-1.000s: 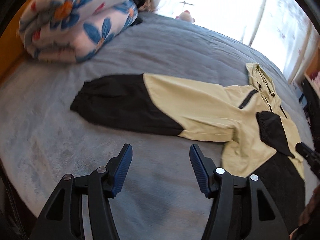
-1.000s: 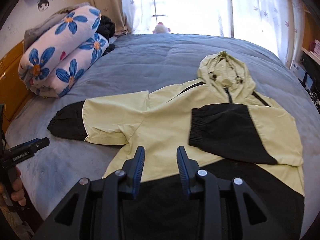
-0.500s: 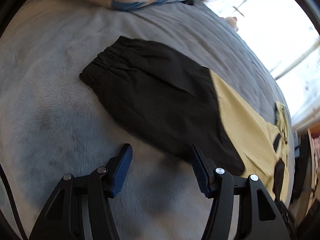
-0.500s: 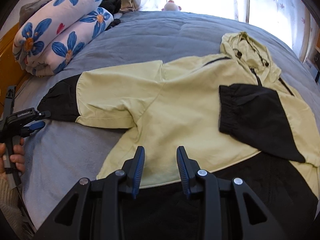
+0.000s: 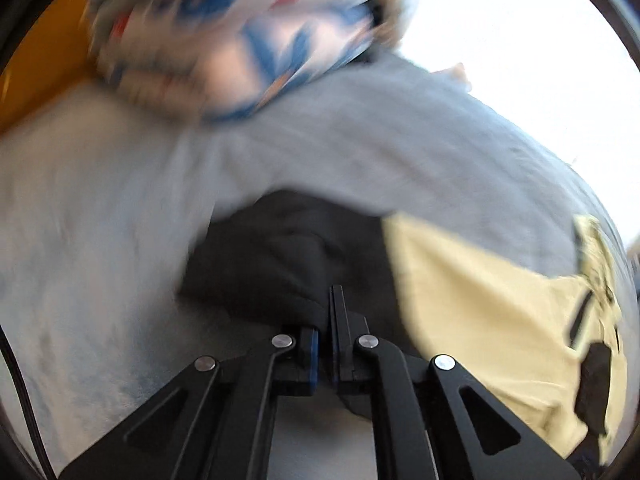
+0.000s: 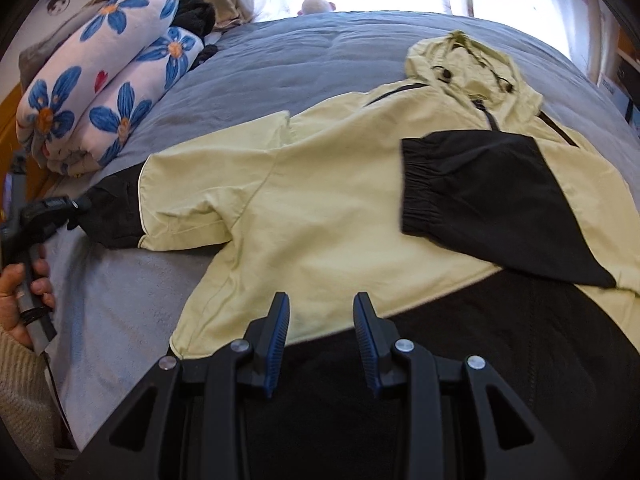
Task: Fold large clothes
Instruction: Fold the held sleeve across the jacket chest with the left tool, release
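A pale yellow and black hooded jacket lies flat on a grey bed. Its right sleeve is folded across the chest, and its left sleeve stretches out to the left and ends in a black cuff. My left gripper is shut on that cuff's near edge, and the cloth bunches around the tips. The right wrist view shows it too, the left gripper at the cuff. My right gripper hangs open just above the jacket's lower front, where yellow meets black, with nothing pinched.
A rolled quilt with blue flowers lies at the bed's far left, dark clothes behind it. A person's hand holds the left gripper's handle at the bed's left edge. A small plush toy sits by the bright window.
My left gripper has moved onto the black cuff and shut on it, where it stood open before. The right gripper has sunk closer to the jacket, still open by the same amount.
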